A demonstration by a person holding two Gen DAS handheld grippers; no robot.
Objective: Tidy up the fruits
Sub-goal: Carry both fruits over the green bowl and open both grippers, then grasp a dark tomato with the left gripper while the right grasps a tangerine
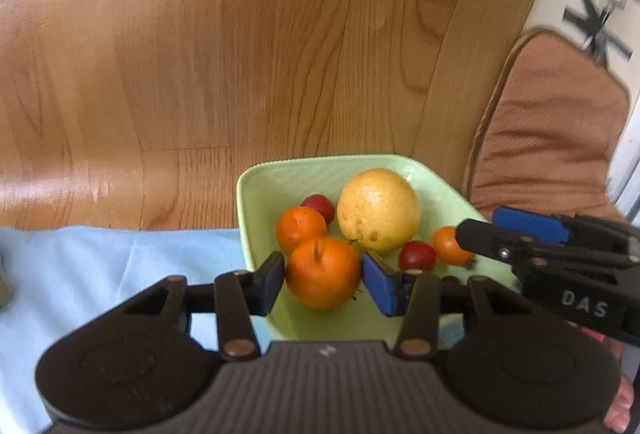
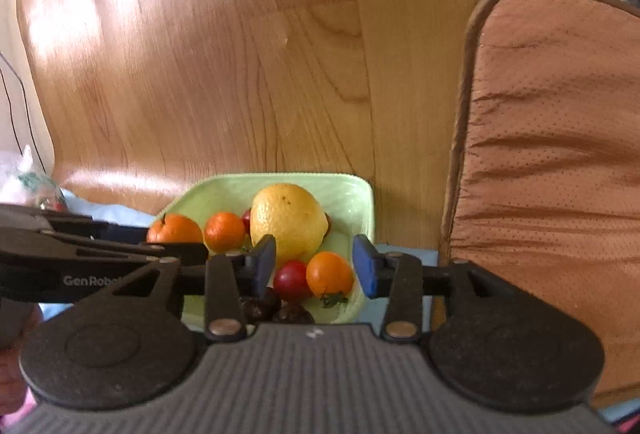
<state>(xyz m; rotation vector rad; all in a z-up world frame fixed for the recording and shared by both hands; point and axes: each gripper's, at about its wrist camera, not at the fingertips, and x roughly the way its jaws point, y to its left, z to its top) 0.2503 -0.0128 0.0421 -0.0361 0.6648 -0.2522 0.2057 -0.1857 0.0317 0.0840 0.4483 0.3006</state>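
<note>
Near orange (image 1: 323, 273): in the green dish (image 1: 256, 186), front left, touching a second orange (image 1: 301, 228) behind it. Round, firm, waxy skin; likely light but apt to roll. Best taken across its widest middle.
Left gripper (image 1: 324, 280): jaws open, one pad on each side of the near orange, very close; contact cannot be told. Nothing lifted.
Small orange fruit (image 2: 329, 273): dish front right, green calyx below, red fruit (image 2: 292, 280) touching it. Probably softer; light squeeze advised.
Right gripper (image 2: 314, 266): jaws wide apart over both small fruits, gripping nothing.
Large yellow citrus (image 1: 378, 210): dish centre, probably heaviest.
Surroundings: blue cloth (image 1: 100, 266) under dish, wooden table (image 1: 240, 34), brown cushion (image 2: 560, 154).
</note>
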